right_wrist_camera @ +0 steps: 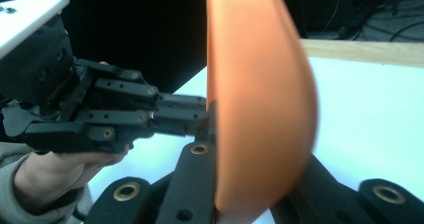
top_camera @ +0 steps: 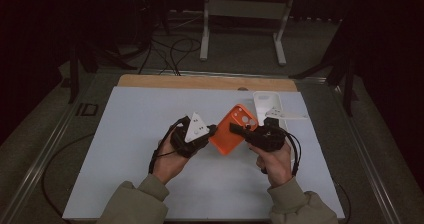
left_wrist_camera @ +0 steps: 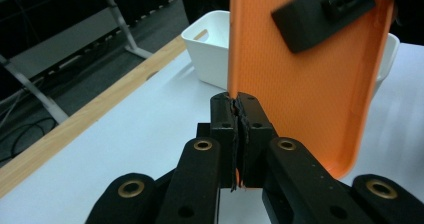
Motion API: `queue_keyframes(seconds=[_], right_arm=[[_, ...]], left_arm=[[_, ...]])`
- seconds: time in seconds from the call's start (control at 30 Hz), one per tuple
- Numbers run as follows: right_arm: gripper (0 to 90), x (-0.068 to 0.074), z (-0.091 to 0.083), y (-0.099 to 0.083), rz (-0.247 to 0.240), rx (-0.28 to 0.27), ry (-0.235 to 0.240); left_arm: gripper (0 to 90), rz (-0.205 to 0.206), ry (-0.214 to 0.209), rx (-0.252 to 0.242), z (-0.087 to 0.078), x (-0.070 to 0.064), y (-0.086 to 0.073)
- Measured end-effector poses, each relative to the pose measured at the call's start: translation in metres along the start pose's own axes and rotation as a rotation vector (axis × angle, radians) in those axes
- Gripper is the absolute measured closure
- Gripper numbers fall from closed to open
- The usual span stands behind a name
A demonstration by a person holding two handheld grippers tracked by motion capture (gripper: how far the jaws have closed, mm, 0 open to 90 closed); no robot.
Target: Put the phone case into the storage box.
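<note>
Orange phone case (top_camera: 232,129) held up over the table (top_camera: 125,159) btwn both grippers. Left gripper (top_camera: 212,130) jaws pinch its edge, right gripper (top_camera: 236,129) clamps the other side. I reckon it's light, bendy, slick; grip rims, not the middle.

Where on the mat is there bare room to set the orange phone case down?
The white mat is bare left of the left gripper, and in front of both hands. It is crowded at far right: the white bin sits behind the right gripper and orange case.
</note>
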State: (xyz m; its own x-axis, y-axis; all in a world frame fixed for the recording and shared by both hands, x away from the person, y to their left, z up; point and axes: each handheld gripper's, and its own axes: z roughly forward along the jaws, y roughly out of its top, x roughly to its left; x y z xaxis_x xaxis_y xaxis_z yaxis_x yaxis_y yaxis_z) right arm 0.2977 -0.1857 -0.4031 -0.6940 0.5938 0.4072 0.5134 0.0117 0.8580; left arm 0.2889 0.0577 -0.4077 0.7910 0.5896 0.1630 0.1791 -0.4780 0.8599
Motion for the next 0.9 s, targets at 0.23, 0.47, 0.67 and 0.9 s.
queue_keyframes(seconds=[0.23, 0.47, 0.67, 0.9], right_arm=[[86.6, 0.004, 0.000, 0.002, -0.051, 0.010, -0.032], [86.5, 0.003, -0.003, 0.002, -0.062, 0.003, -0.036], [86.4, 0.003, -0.005, 0.001, -0.073, 0.022, -0.034], [86.4, 0.003, -0.006, 0.001, -0.076, 0.025, -0.040]], left_arm=[[78.5, -0.026, -0.030, 0.006, -0.001, 0.004, 0.000], [43.4, -0.081, -0.041, -0.009, -0.006, 0.011, 0.000], [26.8, -0.131, -0.069, -0.008, -0.008, 0.017, -0.001], [15.9, -0.142, -0.103, -0.008, -0.010, 0.018, -0.001]])
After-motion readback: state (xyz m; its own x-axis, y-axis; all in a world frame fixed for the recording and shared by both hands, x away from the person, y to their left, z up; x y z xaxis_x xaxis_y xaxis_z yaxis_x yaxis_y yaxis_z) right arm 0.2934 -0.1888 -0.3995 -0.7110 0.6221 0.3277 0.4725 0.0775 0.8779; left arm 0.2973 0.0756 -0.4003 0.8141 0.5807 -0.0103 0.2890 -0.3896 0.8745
